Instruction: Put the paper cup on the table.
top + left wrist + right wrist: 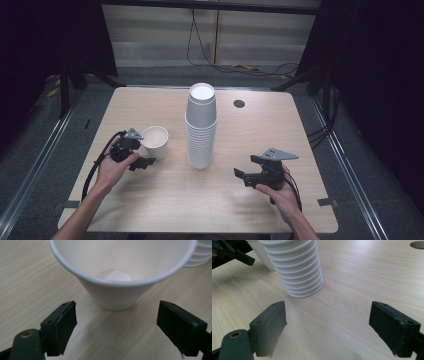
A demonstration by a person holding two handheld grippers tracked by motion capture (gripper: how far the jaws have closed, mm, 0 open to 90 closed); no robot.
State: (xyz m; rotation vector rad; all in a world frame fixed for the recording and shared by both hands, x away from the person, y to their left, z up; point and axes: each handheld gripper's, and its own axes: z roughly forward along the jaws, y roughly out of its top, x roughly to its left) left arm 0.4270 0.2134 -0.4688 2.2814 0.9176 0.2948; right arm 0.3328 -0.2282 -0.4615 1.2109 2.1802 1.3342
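Observation:
A single white paper cup (155,141) stands upright on the wooden table (150,195), left of a tall stack of white paper cups (201,127). My left gripper (146,156) sits just in front of the single cup. In the left gripper view the cup (117,290) stands just beyond the open gripper (117,315), whose jaws are wide apart with nothing between them. My right gripper (245,166) rests to the right of the stack, open and empty. The right gripper view has the stack (299,272) ahead of the gripper (328,320) and apart from it.
A round cable hole (239,103) lies in the table behind the stack. Black stands and cables line the floor around the table. The stack's rims (200,255) show at the upper right of the left gripper view.

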